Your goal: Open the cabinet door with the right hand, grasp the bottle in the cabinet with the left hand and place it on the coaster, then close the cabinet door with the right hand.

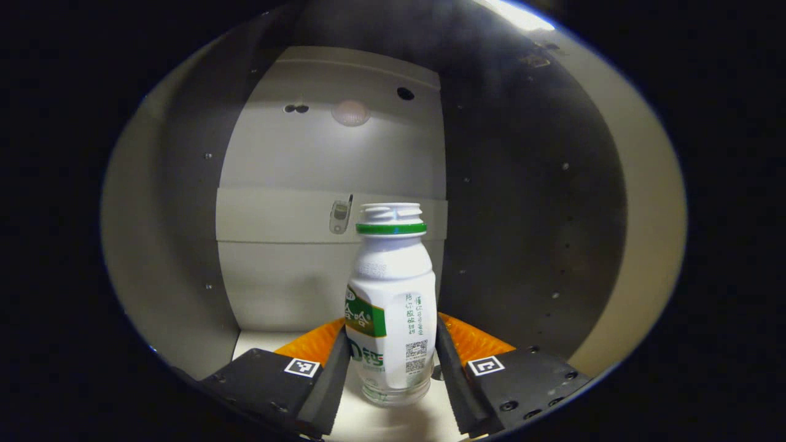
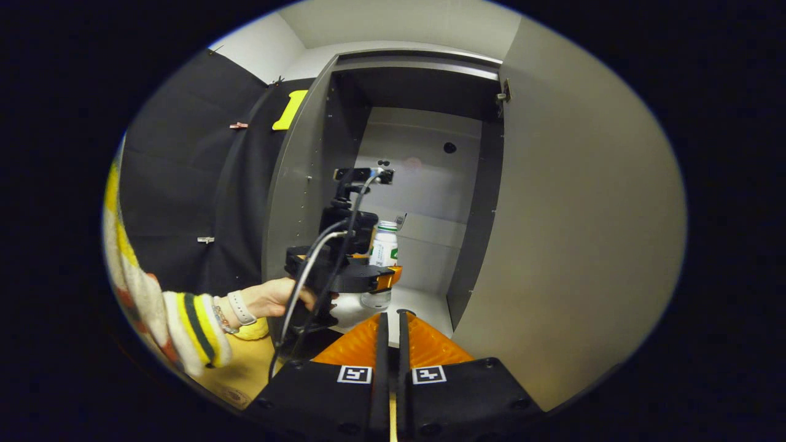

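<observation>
Your grippers: black bodies, orange ribbed fingers [image 1: 473, 339], square markers [image 2: 354, 374], screws; black cables [image 2: 307, 270]; striped sleeve [image 2: 184, 322], white wristband [image 2: 241, 307].

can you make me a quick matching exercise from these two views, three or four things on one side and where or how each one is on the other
Things:
1. bottle
2. cabinet door
3. right gripper
4. left gripper

States:
A. swung open
B. jaws nearly together, holding nothing
C. standing upright inside the cabinet
D. jaws either side of the bottle

Pairs: 1-C, 2-A, 3-B, 4-D
</observation>
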Demonstrator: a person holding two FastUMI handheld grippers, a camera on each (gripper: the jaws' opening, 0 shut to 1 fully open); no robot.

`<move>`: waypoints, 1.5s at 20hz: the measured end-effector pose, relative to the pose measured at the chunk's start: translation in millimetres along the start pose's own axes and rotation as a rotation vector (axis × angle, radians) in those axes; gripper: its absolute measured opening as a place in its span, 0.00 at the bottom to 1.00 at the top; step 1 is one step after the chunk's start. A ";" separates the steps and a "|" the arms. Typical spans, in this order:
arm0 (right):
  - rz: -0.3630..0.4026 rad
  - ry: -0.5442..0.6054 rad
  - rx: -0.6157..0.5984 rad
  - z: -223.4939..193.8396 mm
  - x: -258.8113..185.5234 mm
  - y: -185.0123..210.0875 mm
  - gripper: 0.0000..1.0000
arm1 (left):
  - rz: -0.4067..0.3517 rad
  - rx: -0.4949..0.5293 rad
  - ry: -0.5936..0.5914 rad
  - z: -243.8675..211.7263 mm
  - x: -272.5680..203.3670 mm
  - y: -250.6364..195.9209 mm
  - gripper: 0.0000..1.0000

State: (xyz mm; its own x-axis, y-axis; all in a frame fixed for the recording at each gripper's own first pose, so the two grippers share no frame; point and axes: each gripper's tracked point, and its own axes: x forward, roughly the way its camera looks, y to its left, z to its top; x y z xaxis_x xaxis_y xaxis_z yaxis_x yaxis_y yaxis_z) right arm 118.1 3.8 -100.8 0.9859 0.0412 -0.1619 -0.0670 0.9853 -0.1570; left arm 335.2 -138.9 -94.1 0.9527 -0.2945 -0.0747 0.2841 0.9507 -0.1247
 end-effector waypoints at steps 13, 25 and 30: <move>-0.096 0.015 0.023 5.9 -65.7 41.2 0.10 | -0.037 0.048 -0.097 40.9 -166.9 8.3 0.72; 0.094 0.035 0.001 -8.4 -124.5 97.7 0.10 | 0.073 -0.006 -0.062 -12.3 -318.0 20.7 0.72; 0.258 0.037 -0.024 -28.1 -136.6 105.5 0.09 | 0.267 -0.071 -0.046 -57.4 -380.8 29.0 0.73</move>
State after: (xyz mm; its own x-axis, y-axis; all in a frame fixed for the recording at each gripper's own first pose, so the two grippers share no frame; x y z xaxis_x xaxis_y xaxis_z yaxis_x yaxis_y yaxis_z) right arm -28.0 97.4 -122.6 0.9295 0.2840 -0.2352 -0.3194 0.9388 -0.1290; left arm -25.5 -4.9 -126.1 0.9972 -0.0284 -0.0693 0.0158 0.9843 -0.1761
